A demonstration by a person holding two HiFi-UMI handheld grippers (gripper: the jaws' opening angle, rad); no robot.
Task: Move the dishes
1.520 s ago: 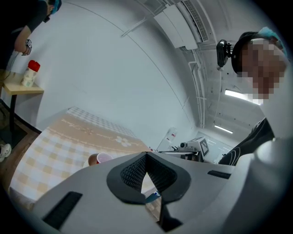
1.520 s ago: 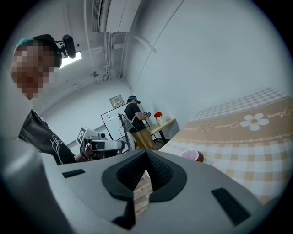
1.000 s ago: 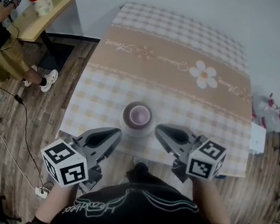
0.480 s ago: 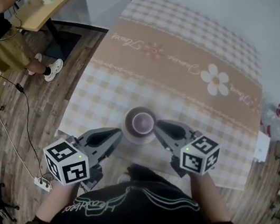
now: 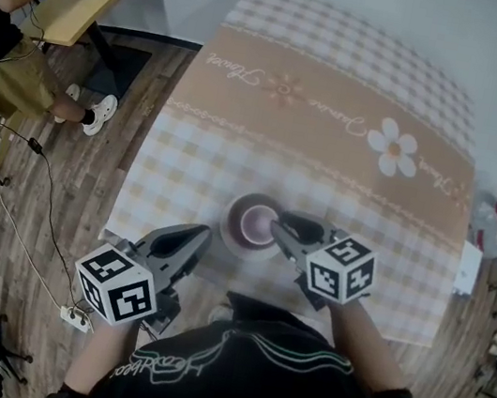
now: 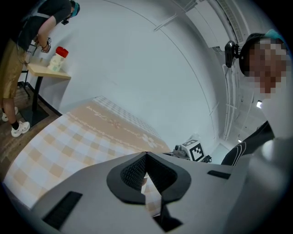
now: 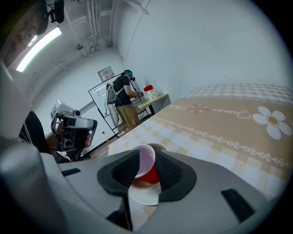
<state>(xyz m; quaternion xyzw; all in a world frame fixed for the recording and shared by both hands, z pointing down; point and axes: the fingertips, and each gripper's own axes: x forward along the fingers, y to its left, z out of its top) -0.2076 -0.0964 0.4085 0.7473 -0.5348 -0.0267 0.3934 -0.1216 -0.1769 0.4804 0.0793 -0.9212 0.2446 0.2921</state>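
A red cup (image 7: 145, 165) stands on a white saucer (image 5: 232, 238) close to the near edge of the bench (image 5: 333, 151), about midway along it. The right tool (image 7: 147, 154) reaches over that edge with its jaws apart. They have just been opening, and the cup sits between them, not clamped. The left tool (image 6: 146, 156) hangs over the near edge toward the left corner, near the saucer but apart from it. It is clenched on nothing.
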